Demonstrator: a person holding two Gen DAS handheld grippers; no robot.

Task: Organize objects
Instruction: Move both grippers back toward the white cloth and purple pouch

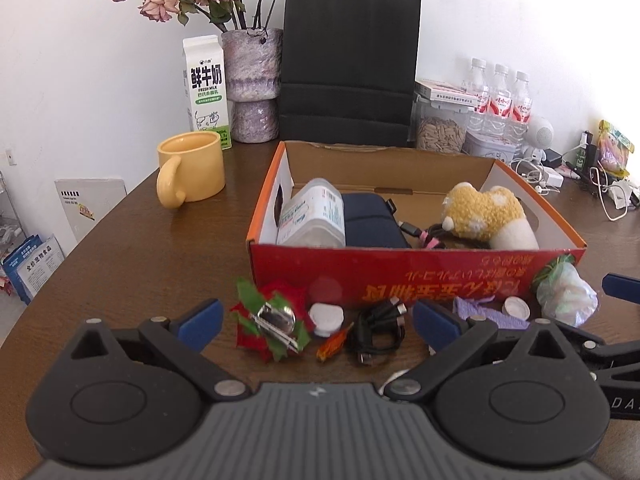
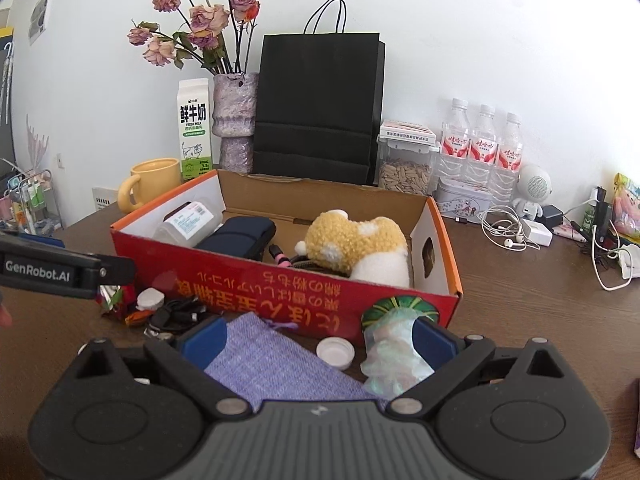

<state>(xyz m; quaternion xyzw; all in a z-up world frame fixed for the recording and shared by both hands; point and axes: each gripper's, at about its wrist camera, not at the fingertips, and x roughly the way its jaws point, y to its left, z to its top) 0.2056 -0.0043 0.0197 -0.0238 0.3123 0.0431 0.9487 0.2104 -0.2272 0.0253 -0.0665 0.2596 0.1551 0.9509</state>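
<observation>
We see the red cardboard box [image 1: 416,276] on the brown table [image 1: 132,256], already holding a clear bottle [image 1: 314,216], navy pouch [image 1: 372,220] and plush toy [image 1: 488,216]. Before its front wall lie a red-green ornament [image 1: 270,326], black cable [image 1: 376,330], purple pouch [image 2: 276,360] and white caps. Our left gripper [image 1: 318,320] and right gripper [image 2: 318,338] both stand spread apart, empty.

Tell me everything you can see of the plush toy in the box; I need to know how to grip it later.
The plush toy looks soft and curly-piled, mustard yellow with white patches and a smooth white end. It lies on its side in the right part of the red cardboard box, white end toward the front wall. It rests partly on a dark cable with a pink band. Its underside is hidden. Neither gripper touches it.
</observation>
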